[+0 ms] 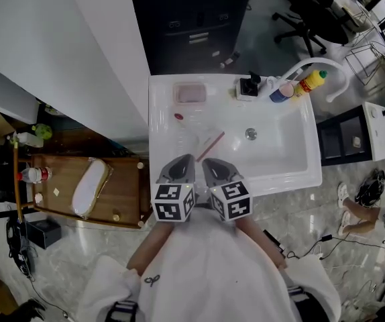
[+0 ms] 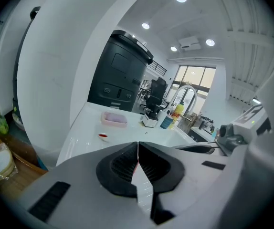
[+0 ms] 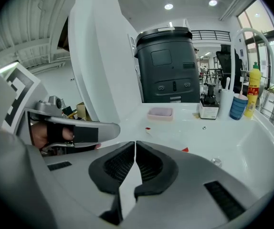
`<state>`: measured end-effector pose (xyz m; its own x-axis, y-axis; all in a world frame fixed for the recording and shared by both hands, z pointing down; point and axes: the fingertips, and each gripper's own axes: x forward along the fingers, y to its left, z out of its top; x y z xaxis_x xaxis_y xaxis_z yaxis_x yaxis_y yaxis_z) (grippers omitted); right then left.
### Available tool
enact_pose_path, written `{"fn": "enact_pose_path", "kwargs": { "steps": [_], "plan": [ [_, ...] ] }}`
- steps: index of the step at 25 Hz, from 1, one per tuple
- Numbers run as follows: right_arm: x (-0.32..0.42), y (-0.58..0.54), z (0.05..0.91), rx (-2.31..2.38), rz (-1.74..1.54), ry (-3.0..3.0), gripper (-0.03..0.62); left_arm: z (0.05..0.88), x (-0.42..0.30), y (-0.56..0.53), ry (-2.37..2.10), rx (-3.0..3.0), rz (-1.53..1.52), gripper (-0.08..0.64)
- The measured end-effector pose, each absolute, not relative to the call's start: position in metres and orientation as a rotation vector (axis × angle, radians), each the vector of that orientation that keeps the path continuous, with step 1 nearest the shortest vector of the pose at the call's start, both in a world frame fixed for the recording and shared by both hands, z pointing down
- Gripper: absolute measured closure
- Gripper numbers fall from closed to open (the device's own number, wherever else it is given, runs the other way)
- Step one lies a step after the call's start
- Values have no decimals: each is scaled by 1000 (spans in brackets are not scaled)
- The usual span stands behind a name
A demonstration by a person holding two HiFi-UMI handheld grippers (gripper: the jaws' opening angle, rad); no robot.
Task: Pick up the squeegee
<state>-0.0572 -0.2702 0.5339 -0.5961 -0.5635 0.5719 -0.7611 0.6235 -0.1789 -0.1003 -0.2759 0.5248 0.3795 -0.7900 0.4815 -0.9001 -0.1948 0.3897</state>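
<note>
The squeegee [image 1: 211, 141] shows as a slim pinkish-red handle lying slantwise on the white sink [image 1: 293, 173], at the edge between the drainboard and the basin. Only its red tip [image 3: 185, 150] peeks past the jaw in the right gripper view. My left gripper [image 1: 186, 158] and right gripper [image 1: 210, 161] hover side by side over the sink's near edge, just short of the squeegee. Both are shut with nothing between the pads, as the left gripper view [image 2: 138, 144] and the right gripper view [image 3: 135, 143] show.
A pink soap dish [image 1: 190, 93] and a small red item [image 1: 179, 117] sit on the drainboard. Along the back rim stand a black-and-white holder [image 1: 249, 86], a blue cup [image 1: 281, 92], a yellow bottle [image 1: 311, 81] and the faucet [image 1: 323, 64]. A white wall panel [image 1: 78, 52] rises at left.
</note>
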Motion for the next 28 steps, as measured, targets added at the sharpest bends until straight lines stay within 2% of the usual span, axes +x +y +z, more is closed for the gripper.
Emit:
{"fn": "enact_pose_path", "kwargs": {
  "steps": [24, 25, 27, 28],
  "plan": [
    [-61, -307, 547, 948, 533, -2378, 560, 536, -105, -293, -1504, 1963, 266, 532],
    [-62, -307, 548, 943, 529, -2372, 553, 536, -106, -292, -1509, 1958, 264, 532],
    [-63, -306, 551, 920, 545, -2369, 465, 537, -107, -292, -1518, 1949, 261, 532],
    [-64, -307, 553, 909, 561, -2369, 453, 537, -107, -294, -1521, 1945, 262, 532]
  ]
}}
